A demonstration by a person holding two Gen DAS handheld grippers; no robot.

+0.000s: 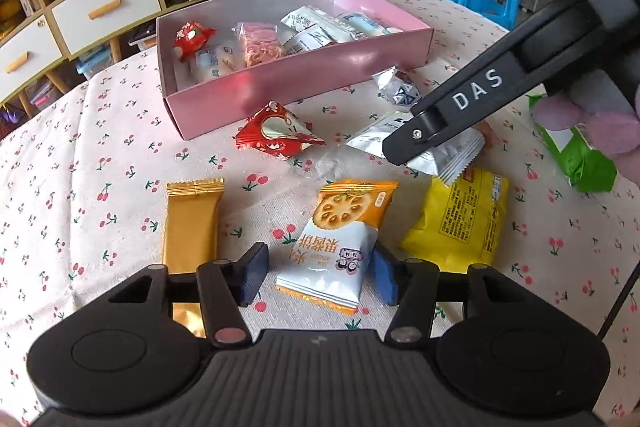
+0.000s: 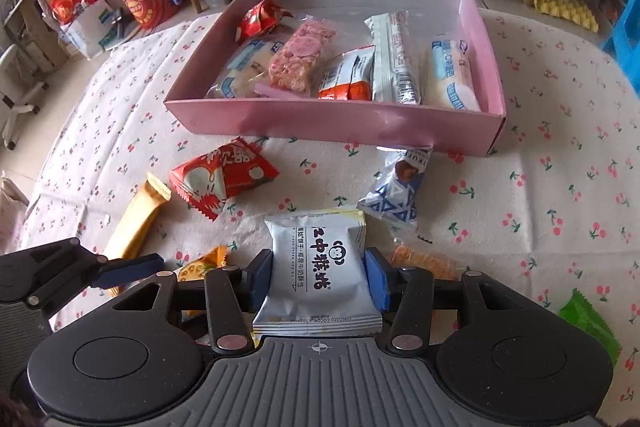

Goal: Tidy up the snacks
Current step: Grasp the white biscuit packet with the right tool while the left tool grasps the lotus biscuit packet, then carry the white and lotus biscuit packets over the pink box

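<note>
Left-wrist view: left gripper (image 1: 318,273) brackets an orange-and-white biscuit packet (image 1: 338,241), pads alongside; whether they press it I cannot tell. Gold wafer bar (image 1: 192,227) lies at nine o'clock of it. Right-wrist view: right gripper (image 2: 318,281) clamps a grey-white biscuit packet (image 2: 318,267); pink box (image 2: 340,125) sits at twelve o'clock.

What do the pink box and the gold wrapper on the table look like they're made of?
Pink box: probably thin glossy card, since its straight folded walls carry a soft sheen. Gold wrapper: likely metallised plastic film, with a satiny shine and a crimped, serrated end seal.
</note>
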